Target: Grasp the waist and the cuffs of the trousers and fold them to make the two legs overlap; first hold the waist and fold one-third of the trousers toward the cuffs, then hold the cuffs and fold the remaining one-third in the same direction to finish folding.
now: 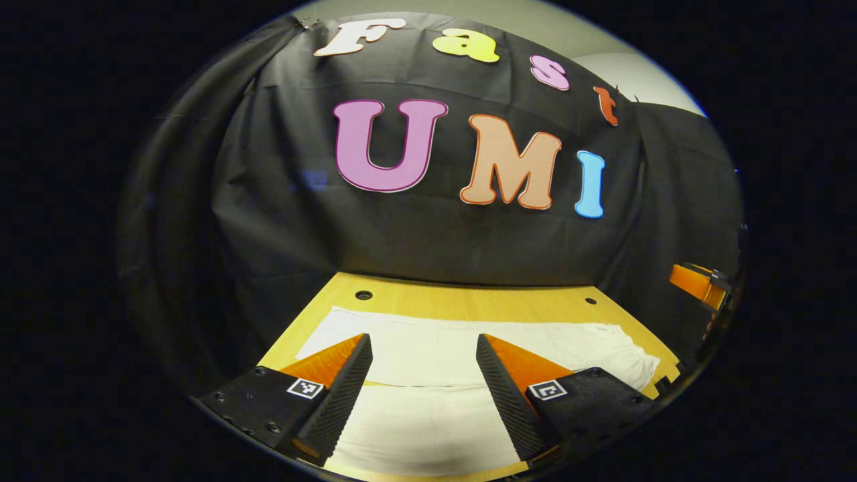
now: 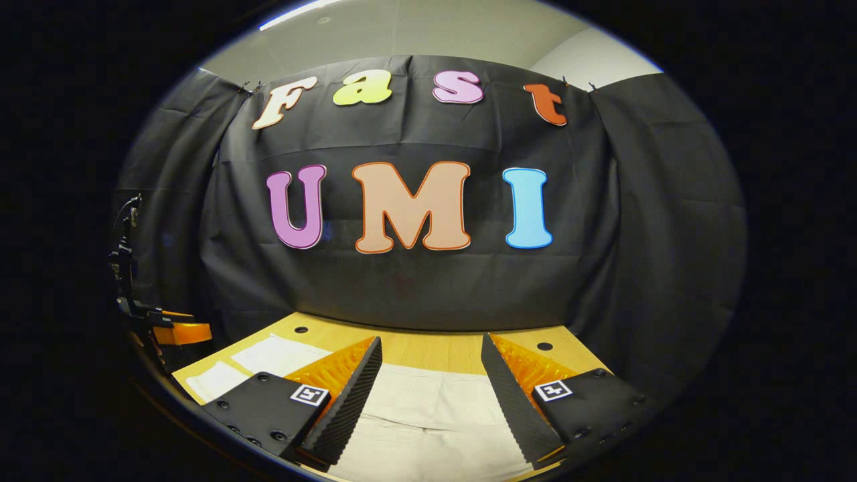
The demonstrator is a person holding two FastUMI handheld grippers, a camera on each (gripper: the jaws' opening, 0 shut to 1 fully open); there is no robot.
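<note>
White trousers [image 1: 576, 343] lie flat on the wooden table [image 1: 469, 301], stretched from left to right, with a crease running along their length. In the left gripper view my left gripper [image 1: 423, 340] hovers open over the near part of the cloth, holding nothing. The right gripper [image 1: 696, 282] shows far off at the right edge. In the right gripper view the trousers [image 2: 428, 412] spread beneath my right gripper [image 2: 430, 341], which also stands open with nothing between its fingers. The left gripper [image 2: 175, 333] shows at the left edge, above the cloth's left end.
The black cloth wall [image 1: 415, 241] closes the table at the back and sides. Round holes [image 1: 363, 294] sit in the bare wood strip [image 2: 321, 333] between the trousers and the wall.
</note>
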